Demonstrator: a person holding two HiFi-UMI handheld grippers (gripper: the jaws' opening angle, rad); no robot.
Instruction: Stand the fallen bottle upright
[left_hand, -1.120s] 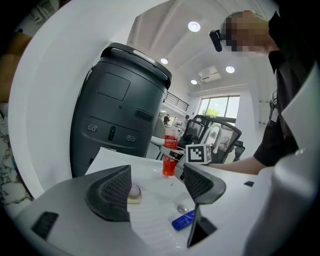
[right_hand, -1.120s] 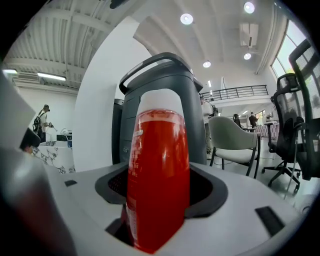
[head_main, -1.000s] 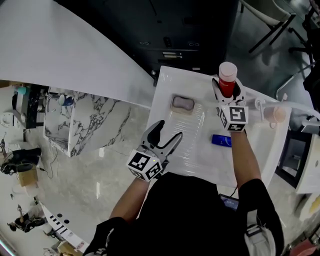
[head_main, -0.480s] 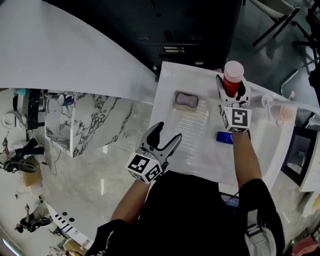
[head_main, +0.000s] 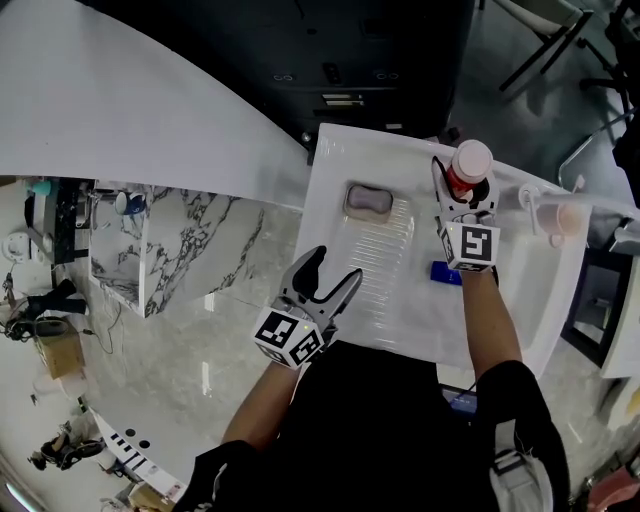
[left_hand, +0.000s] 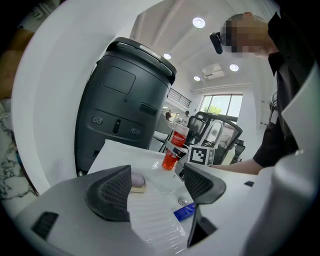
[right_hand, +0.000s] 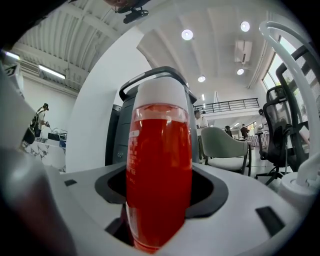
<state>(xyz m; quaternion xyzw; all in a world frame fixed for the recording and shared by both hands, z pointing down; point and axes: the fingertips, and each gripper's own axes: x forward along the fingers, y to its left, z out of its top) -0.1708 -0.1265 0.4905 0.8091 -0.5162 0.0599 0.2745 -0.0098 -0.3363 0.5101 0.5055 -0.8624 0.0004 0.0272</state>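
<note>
The right gripper (head_main: 462, 190) is clamping the red bottle (right_hand: 160, 165) between its jaws, holding it upright over the tabletop (head_main: 520, 290). A blue item (head_main: 444, 272) is lying just behind this gripper. Well to its left, the left gripper (head_main: 338, 262) is hovering with jaws apart, empty.

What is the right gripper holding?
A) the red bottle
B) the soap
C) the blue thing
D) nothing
A: in the right gripper view the bottle stands pinched between the jaws of the right gripper.
</note>
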